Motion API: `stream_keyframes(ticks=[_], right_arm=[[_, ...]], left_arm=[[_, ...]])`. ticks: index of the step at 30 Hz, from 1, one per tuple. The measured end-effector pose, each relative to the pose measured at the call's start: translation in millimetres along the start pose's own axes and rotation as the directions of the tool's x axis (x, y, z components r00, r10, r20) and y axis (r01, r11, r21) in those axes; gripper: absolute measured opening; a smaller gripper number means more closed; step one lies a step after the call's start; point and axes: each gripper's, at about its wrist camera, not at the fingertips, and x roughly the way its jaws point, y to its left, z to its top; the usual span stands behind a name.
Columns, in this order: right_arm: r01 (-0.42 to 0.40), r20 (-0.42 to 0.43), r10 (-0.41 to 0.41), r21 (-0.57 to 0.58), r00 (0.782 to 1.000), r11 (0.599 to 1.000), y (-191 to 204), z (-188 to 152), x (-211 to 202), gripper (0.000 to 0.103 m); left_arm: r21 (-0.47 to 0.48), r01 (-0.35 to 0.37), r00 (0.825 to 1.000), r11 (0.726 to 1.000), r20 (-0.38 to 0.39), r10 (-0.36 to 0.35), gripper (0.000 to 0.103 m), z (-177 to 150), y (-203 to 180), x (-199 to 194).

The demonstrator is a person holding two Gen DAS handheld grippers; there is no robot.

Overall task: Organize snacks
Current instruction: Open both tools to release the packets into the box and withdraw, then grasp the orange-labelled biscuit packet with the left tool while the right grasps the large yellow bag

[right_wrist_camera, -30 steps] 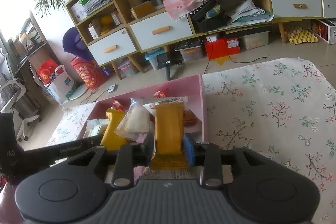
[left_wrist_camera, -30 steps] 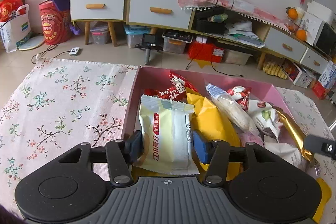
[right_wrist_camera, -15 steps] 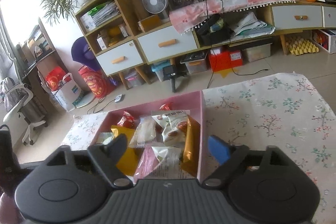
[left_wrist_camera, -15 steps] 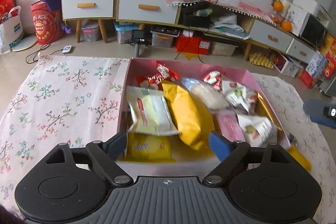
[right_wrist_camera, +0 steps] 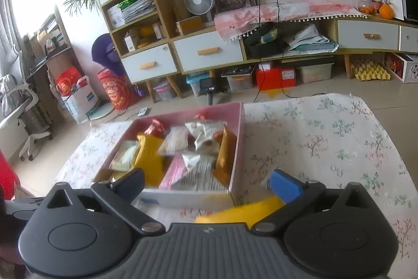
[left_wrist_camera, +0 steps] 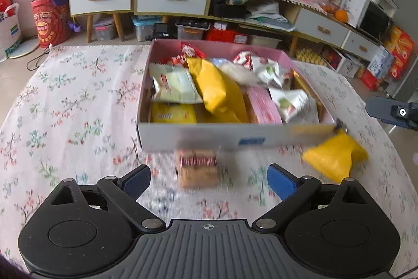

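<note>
A pink-lined box (left_wrist_camera: 230,139) (right_wrist_camera: 239,140) on the floral tablecloth holds several snack packets, among them a pale packet (left_wrist_camera: 173,85) and a long yellow one (left_wrist_camera: 215,90). A brown biscuit pack (left_wrist_camera: 197,170) lies on the cloth in front of the box, between my left gripper's open fingers. My left gripper (left_wrist_camera: 209,181) is open and empty. A yellow packet (left_wrist_camera: 335,156) (right_wrist_camera: 240,209) lies at the box's near right corner. My right gripper (right_wrist_camera: 207,182) is open and empty, just above that packet; it also shows in the left wrist view (left_wrist_camera: 392,113).
The floral tablecloth (left_wrist_camera: 73,101) (right_wrist_camera: 326,145) stretches left and right of the box. Beyond the table stand cabinets with drawers (right_wrist_camera: 209,54), storage bins on the floor and a red bucket (left_wrist_camera: 48,22).
Both grippers let go of their packets, opened wide and drew back from the box. The pale packet and the yellow packet now lie in the box.
</note>
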Motion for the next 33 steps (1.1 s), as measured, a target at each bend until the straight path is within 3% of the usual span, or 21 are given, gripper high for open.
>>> stream_keyframes(ticks=[7,15,19,23,27,33], right_arm=[[0.035,0.002,-0.035,-0.056,0.999,0.998,0,-16,-8,0.092],[0.084,0.003,-0.084,-0.053,0.996,0.995,-11,-34,-12,0.092],[0.116,-0.017,-0.118,-0.076,0.993,0.99,-14,-43,-10,0.092],[0.117,-0.028,-0.121,-0.1,0.992,0.988,-11,-47,-7,0.092],[0.109,-0.046,-0.116,-0.123,0.992,0.986,-6,-50,-1,0.092],[0.126,-0.068,-0.14,-0.179,0.988,0.976,0,-54,14,0.092]], left_arm=[[0.058,0.002,1.0,0.998,0.017,-0.003,0.097,-19,-2,-4],[0.115,0.071,0.997,0.991,0.02,-0.073,0.097,-37,-8,-14],[0.214,0.121,0.993,0.969,-0.011,-0.121,0.097,-51,-15,-15],[0.328,0.164,0.986,0.93,-0.043,-0.158,0.097,-61,-24,-15],[0.385,0.213,0.977,0.898,-0.084,-0.195,0.097,-66,-31,-15],[0.442,0.196,0.98,0.875,-0.111,-0.163,0.098,-72,-35,-9]])
